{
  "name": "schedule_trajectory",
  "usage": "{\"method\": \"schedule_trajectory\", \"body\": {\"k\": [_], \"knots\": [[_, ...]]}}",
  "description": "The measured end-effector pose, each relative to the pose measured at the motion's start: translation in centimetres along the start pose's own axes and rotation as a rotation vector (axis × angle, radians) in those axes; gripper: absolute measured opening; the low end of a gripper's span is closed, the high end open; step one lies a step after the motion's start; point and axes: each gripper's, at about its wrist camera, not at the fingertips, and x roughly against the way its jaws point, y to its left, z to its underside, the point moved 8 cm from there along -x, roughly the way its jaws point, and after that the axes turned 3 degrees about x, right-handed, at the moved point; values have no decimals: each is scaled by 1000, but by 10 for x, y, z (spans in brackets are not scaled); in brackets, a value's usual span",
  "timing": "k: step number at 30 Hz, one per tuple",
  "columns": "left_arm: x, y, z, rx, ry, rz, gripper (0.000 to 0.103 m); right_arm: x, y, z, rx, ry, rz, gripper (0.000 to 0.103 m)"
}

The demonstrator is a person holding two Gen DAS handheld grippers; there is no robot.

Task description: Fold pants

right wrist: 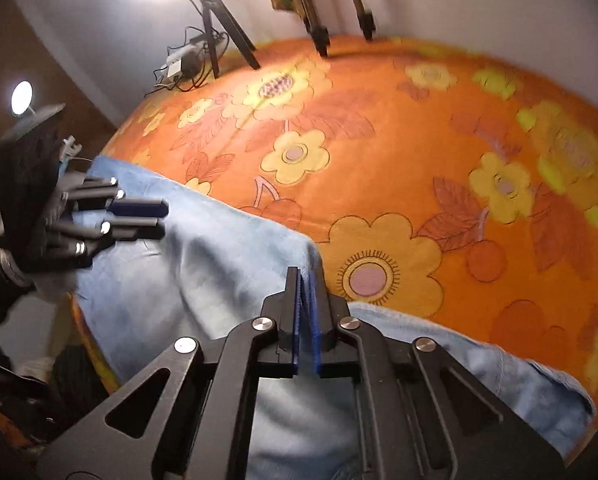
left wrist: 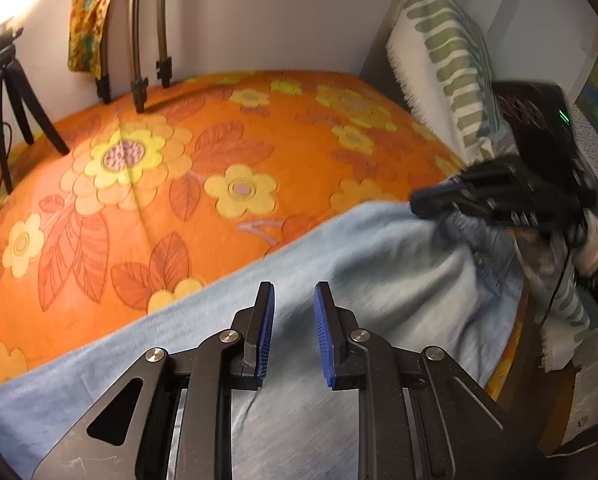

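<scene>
Here the right claw (right wrist: 307,280) pinches the pants (right wrist: 203,264) — left claw (left wrist: 294,296) agape.

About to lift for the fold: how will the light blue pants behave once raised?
The pants will probably droop limply; they already drape in soft wrinkles over the orange bedspread. They look like denim, so likely fairly heavy, and may drag rather than slide.

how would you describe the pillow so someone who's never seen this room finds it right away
Start at the bed with the orange flowered cover that fills the room. Follow it to the end beside the light blue pants, where the pillow stands propped upright. It is the only cream cushion with green stripes and a fringed edge; everything else there is orange, blue or black.
</scene>
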Motion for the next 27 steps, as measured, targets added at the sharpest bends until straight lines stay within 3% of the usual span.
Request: {"method": "schedule_trajectory", "body": {"k": [3, 4, 5, 8, 11, 13, 20, 22, 23, 27], "knots": [[4, -9, -9, -12, -17, 26, 20, 23, 20, 7, 43, -64, 20, 3], [4, -13, -13, -21, -23, 35, 28, 30, 30, 11, 84, -74, 33, 3], [2, -16, -16, -25, -20, 40, 36, 31, 40, 18, 116, -57, 22, 3], [-5, -25, -21, -28, -1, 57, 36, 29, 39, 24, 137, -23, 73, 4], [-7, -30, -19, -46, 8, 57, 36, 24, 12, 15, 47, -13, 109, 28], [-10, -28, -14, -49, 22, 49, 36, 23, -2, 5, 21, -35, 107, 35], [-17, -6, -12, 1, 40, 32, 36, -20, -20, -14, -45, 74, -47, 38], [-17, -3, -13, 0, 43, 28, 36, -28, -12, -11, -14, 96, -60, 21], [-18, -3, -13, -1, 44, 29, 36, -29, -5, -9, 11, 98, -64, 7], [-16, -1, -17, 18, 33, 42, 36, -15, 7, -7, 67, 32, 5, 3]]}}
